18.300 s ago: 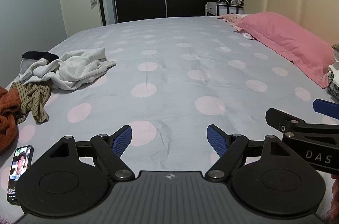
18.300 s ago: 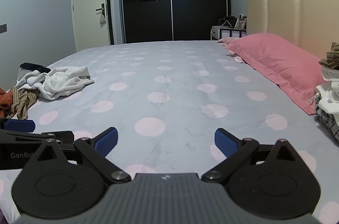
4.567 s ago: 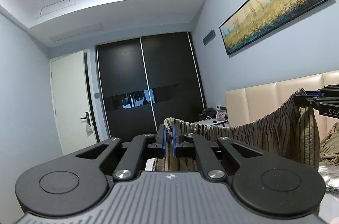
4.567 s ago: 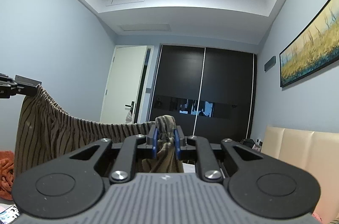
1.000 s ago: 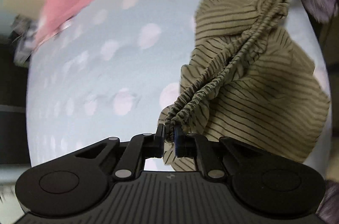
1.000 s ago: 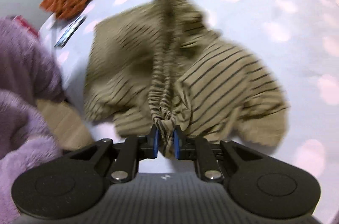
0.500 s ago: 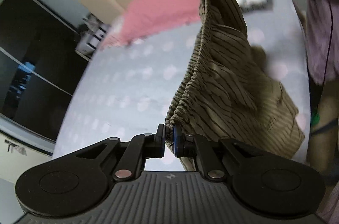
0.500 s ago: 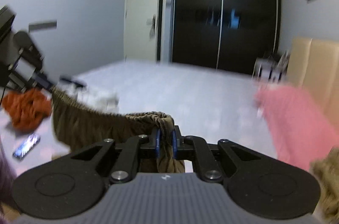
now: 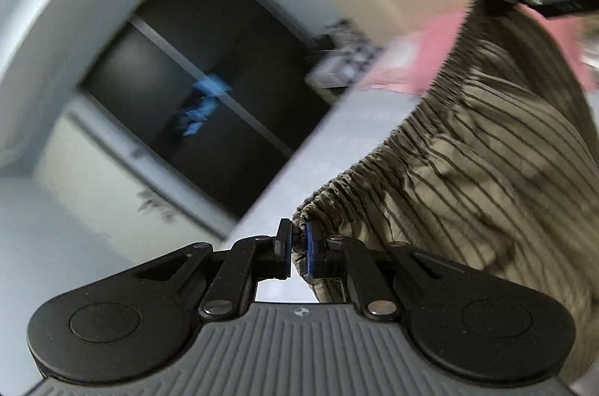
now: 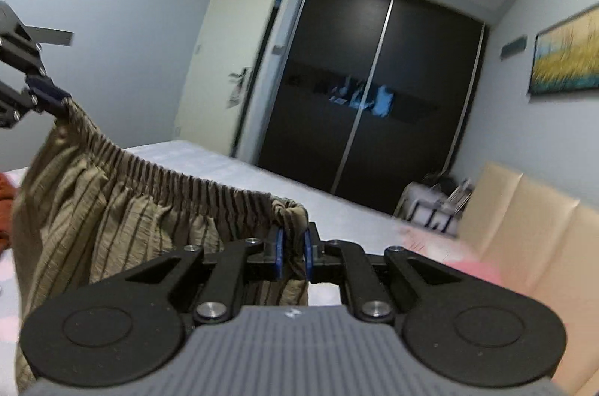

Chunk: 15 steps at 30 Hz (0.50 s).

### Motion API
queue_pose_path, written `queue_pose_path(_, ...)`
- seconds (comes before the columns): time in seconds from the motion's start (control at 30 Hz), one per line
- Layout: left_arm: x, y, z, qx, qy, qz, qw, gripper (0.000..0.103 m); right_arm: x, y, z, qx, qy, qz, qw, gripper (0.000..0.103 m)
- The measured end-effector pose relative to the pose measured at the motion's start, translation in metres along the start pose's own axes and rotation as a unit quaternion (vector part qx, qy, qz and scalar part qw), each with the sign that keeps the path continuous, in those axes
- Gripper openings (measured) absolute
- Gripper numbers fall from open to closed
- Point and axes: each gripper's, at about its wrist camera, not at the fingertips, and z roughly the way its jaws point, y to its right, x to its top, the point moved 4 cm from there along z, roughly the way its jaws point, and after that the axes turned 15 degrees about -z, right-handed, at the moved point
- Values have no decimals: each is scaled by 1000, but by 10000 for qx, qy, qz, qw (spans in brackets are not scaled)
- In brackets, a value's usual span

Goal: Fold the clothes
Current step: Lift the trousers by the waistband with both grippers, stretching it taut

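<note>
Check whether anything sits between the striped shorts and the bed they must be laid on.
Nothing visible does. The striped shorts hang by the waistband from the left tool and right tool; the visible bed behind is bare.

our left wrist camera sits just behind the left gripper, rolled so the room tilts, facing the wardrobe ahead. our right wrist camera sits just behind the right gripper, nearly level. both share the wardrobe, the striped cloth close ahead, and each other's gripper.
</note>
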Motion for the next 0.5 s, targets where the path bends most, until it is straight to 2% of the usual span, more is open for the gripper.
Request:
queue_pose_path(0.17,26,-8,0,838,517,-280,9947,5,27,4,13,-793,530,-238,9952,12)
queue_pose_path(0.23,27,-5,-8,1027,722,-157,9920,6,30,3,9,-989,753,-277,9919,12)
queue_pose_path(0.3,16,3,-14,929,755,-17,9928,6,27,2,4,-988,881,-287,9908,12)
queue_pose_path(0.37,0,14,-18,740,714,102,9946,5,15,-3,0,-856,835,-393,9920,12)
queue_pose_path(0.5,-55,50,-19,263,475,309,9980,6,-32,-29,-3,-255,550,-664,9960,12)
